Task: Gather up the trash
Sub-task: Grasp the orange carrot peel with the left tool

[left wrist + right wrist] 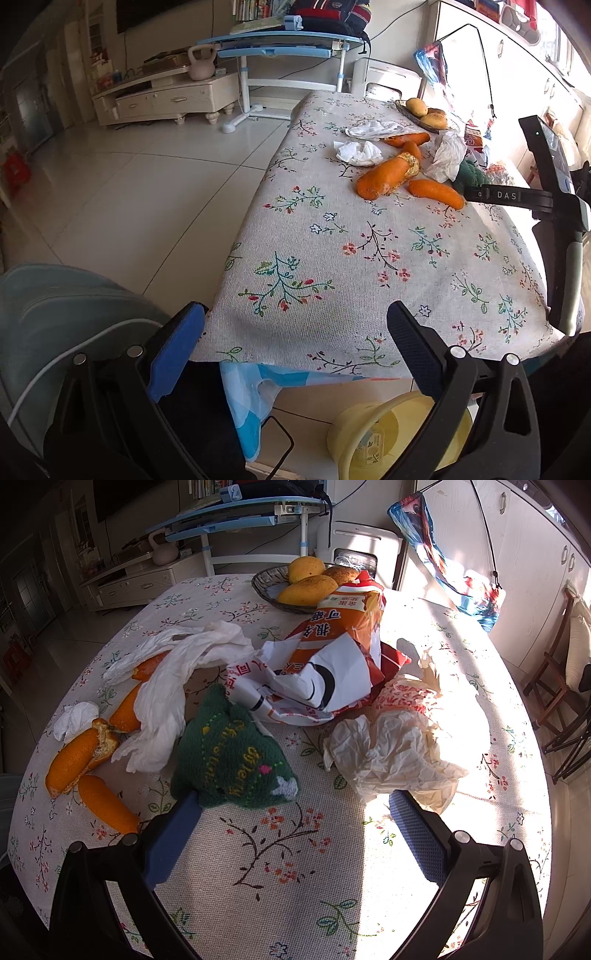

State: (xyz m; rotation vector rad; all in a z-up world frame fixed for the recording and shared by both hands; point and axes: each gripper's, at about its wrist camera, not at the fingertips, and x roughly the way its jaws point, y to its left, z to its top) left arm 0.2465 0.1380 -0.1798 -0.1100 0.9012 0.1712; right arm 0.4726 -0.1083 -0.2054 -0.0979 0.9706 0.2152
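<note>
- Here, the left gripper [295, 350] is held with its jaws spread wide and nothing between them, above the near edge of the table [369, 258], which is covered by a floral cloth
- The right gripper [295, 834] is likewise seen wide apart and empty, low over the cloth, with its left blue pad just beside a green knitted piece [232, 760]
- Orange peels [81, 760] are scattered on the left part of the table, partly covered by a white crumpled tissue [166, 698]
- A smaller tissue wad [75, 716] is seen near the peels
- A red-and-orange printed bag [332, 657] is lying crumpled in the middle, and a pale wrinkled plastic bag [399, 757] is spread in the sunlight just beyond the right pad
- A bowl [266, 583] holding mangoes [306, 589] is placed at the far side
- A yellow bucket [369, 435] is seen on the floor below the table edge, beside a blue-and-white bag [251, 398]
</note>
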